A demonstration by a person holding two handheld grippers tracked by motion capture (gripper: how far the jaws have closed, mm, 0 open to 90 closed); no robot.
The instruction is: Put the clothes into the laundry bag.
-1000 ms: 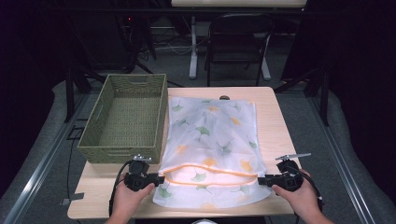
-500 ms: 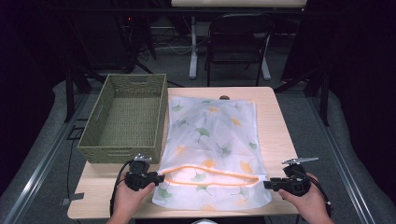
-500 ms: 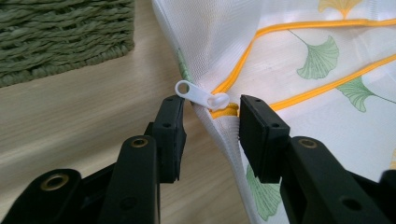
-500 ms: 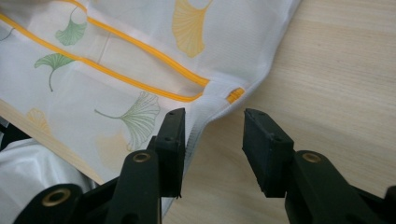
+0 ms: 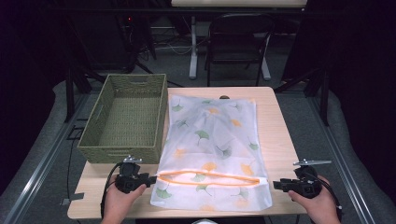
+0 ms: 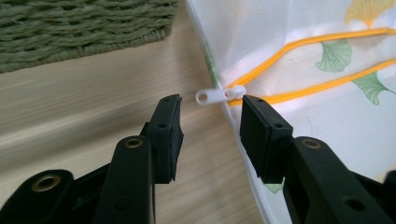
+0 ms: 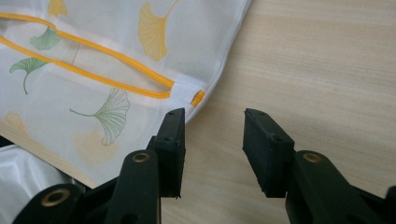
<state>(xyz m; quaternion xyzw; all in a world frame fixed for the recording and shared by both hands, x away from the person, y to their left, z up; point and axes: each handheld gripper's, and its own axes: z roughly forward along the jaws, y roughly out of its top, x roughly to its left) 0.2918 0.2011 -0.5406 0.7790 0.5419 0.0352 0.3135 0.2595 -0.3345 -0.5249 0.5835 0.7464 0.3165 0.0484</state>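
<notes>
Fingers (image 6: 168,126) on the left gripper (image 5: 140,179) stand apart, with the small white zipper pull (image 6: 219,95) just past their tips and nothing pinched. On the right gripper (image 5: 285,185) the fingers (image 7: 172,140) have just been opening and are apart too, with only bare counter (image 7: 327,56) between them.

A white mesh laundry bag (image 5: 212,140) with leaf prints lies flat on the counter, beside a green woven basket (image 5: 126,116). Its orange zipper (image 5: 210,179) runs across the near end and gapes a little.

I think the pull is tiny and flat, so the left fingers could close on thin mesh instead. With nobody holding the far corner (image 7: 198,98), a tug might drag the whole bag sideways and bunch it up.
</notes>
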